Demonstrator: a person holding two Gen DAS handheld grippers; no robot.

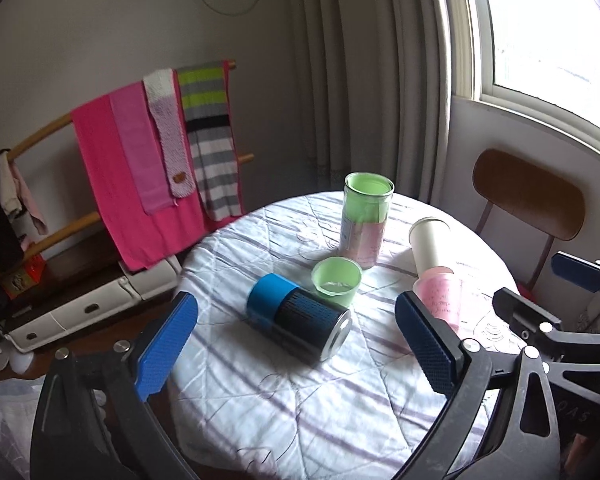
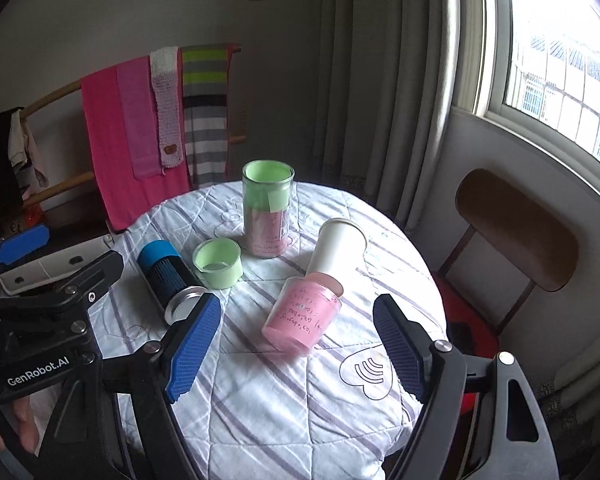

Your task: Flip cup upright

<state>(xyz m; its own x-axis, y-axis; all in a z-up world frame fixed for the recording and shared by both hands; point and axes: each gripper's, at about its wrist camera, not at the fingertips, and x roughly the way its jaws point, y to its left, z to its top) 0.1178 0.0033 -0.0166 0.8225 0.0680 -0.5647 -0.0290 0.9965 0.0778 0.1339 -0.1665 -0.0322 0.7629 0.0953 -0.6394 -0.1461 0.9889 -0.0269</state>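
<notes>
A pink cup [image 2: 302, 316] lies on its side on the round table, with a white paper cup [image 2: 336, 250] stuck into its mouth; both also show in the left wrist view, pink [image 1: 440, 294] and white [image 1: 430, 242]. My right gripper [image 2: 298, 346] is open, its blue pads either side of the pink cup, just short of it. My left gripper [image 1: 296, 348] is open above the table's near edge, around a black and blue can [image 1: 296, 318] lying on its side.
A small green cup [image 2: 217, 263] and a tall glass jar [image 2: 267, 210] with green and pink paper stand upright mid-table. The quilted tablecloth [image 2: 284, 408] covers the table. A wooden chair [image 2: 516, 232] stands right, a towel rack [image 2: 152, 120] behind left.
</notes>
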